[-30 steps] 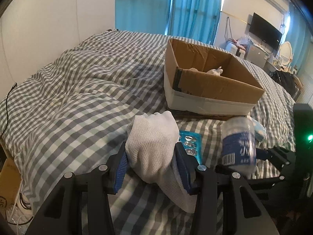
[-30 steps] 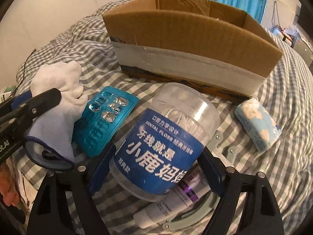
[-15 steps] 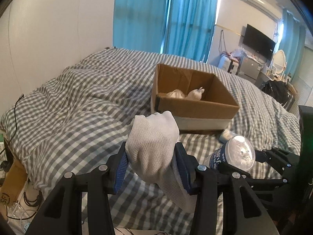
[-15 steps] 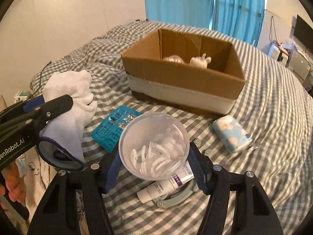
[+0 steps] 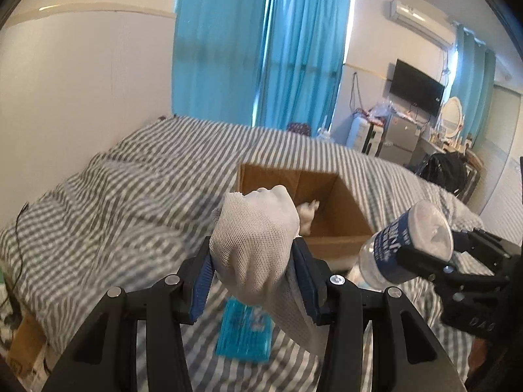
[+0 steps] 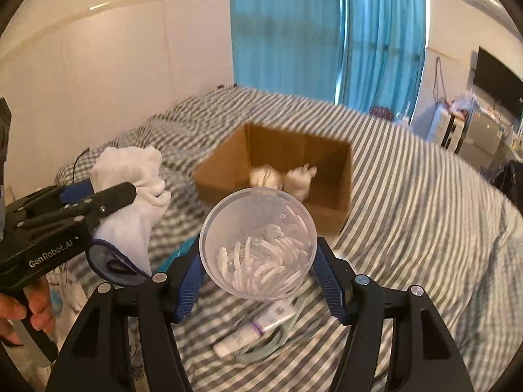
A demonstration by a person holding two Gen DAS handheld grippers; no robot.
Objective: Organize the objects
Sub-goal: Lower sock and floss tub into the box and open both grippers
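Observation:
My left gripper (image 5: 256,271) is shut on a white mesh glove (image 5: 255,248), held up above the bed; the same glove (image 6: 130,179) hangs at the left of the right wrist view. My right gripper (image 6: 258,258) is shut on a clear floss-pick jar (image 6: 258,243) with a blue label, whose jar (image 5: 408,245) shows tilted at the right of the left wrist view. An open cardboard box (image 6: 228,160) sits on the checked bed ahead, with white soft items (image 6: 284,176) inside. A blue blister pack (image 5: 246,333) lies on the bed below the glove.
A white tube (image 6: 255,326) and a pale green ring lie on the checked duvet (image 6: 408,228) under the jar. Blue curtains (image 5: 261,49), a white wall, a TV (image 5: 415,86) and cluttered furniture stand beyond the bed. A hand (image 6: 19,313) holds the left gripper's handle.
Both grippers have risen well above the bed with the glove and the jar. The jar has tipped so its clear end faces the right camera. The box looks smaller and farther below.

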